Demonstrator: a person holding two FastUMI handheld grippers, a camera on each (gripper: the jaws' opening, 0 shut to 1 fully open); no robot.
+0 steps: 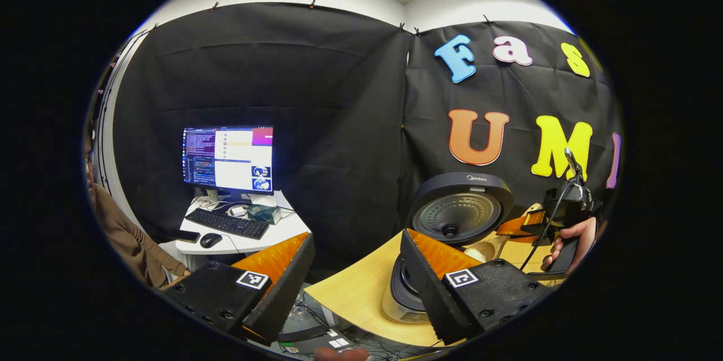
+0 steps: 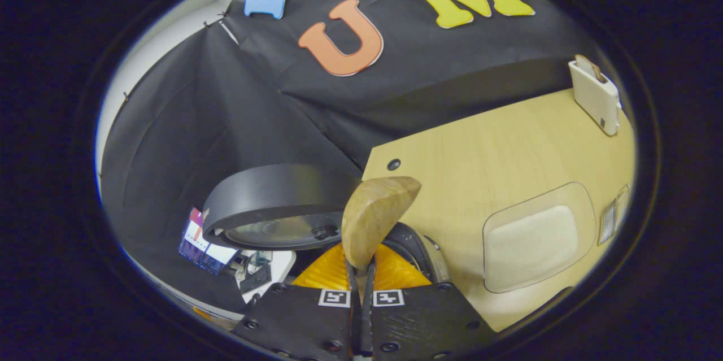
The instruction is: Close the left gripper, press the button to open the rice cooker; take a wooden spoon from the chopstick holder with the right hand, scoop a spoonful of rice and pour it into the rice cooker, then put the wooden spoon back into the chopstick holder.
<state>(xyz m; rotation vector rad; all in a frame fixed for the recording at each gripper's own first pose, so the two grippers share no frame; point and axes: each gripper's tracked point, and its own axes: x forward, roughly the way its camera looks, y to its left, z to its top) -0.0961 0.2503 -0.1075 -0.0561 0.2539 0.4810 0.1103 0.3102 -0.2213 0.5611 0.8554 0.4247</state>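
Note:
The rice cooker (image 1: 460, 211) stands on the wooden table (image 1: 356, 287) with its round lid raised. My left gripper (image 1: 356, 236) is open and holds nothing, just in front of and left of the cooker. In the left gripper view a hand holds my right gripper (image 1: 531, 226) to the right of the cooker. In the right gripper view my right gripper (image 2: 361, 264) is shut on the handle of the wooden spoon (image 2: 375, 217). The spoon's bowl is tipped over the cooker's pot (image 2: 425, 248), beside the raised lid (image 2: 277, 197). The inside of the spoon's bowl is hidden.
A clear container of rice (image 2: 536, 236) sits on the table (image 2: 480, 146) right of the cooker. The white chopstick holder (image 2: 593, 95) stands at the far edge. A desk with a monitor (image 1: 229, 159) and keyboard (image 1: 227, 223) stands to the left, next to a person's brown sleeve (image 1: 127, 236).

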